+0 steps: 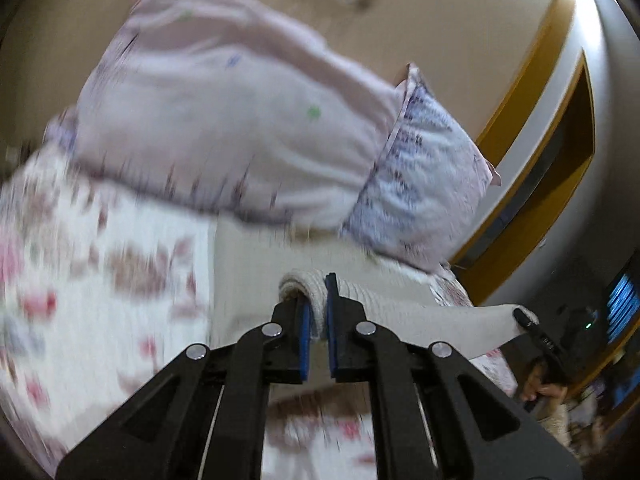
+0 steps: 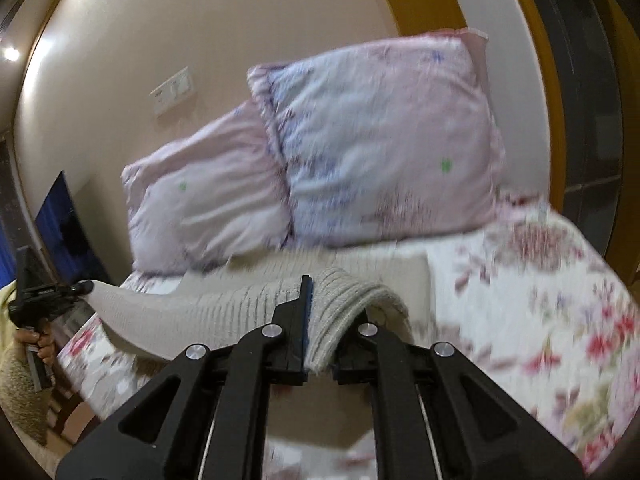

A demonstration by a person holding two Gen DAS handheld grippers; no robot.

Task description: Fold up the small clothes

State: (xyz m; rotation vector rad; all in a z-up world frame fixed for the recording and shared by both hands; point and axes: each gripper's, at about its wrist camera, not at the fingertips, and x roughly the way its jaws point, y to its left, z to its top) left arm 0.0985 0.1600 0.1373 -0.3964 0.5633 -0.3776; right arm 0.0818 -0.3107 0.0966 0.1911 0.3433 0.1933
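Observation:
A pale grey ribbed knit garment (image 1: 400,300) hangs stretched between both grippers above the bed. In the left wrist view my left gripper (image 1: 316,294) is shut on one bunched end of it, with cloth folded over the blue pads. Far to the right, my right gripper (image 1: 522,316) pinches the other end. In the right wrist view my right gripper (image 2: 320,314) is shut on the garment (image 2: 200,308), whose cloth drapes over and hides the right finger. There my left gripper (image 2: 82,288) holds the far end at the left, a hand (image 2: 40,340) on its handle.
Below lies a bed with a floral cover (image 1: 100,264) (image 2: 560,320). Two pink-and-blue pillows (image 1: 224,120) (image 2: 380,140) lean against the beige wall. A wood-framed window (image 1: 560,160) stands at the side, and a wall switch plate (image 2: 174,90) sits above the pillows.

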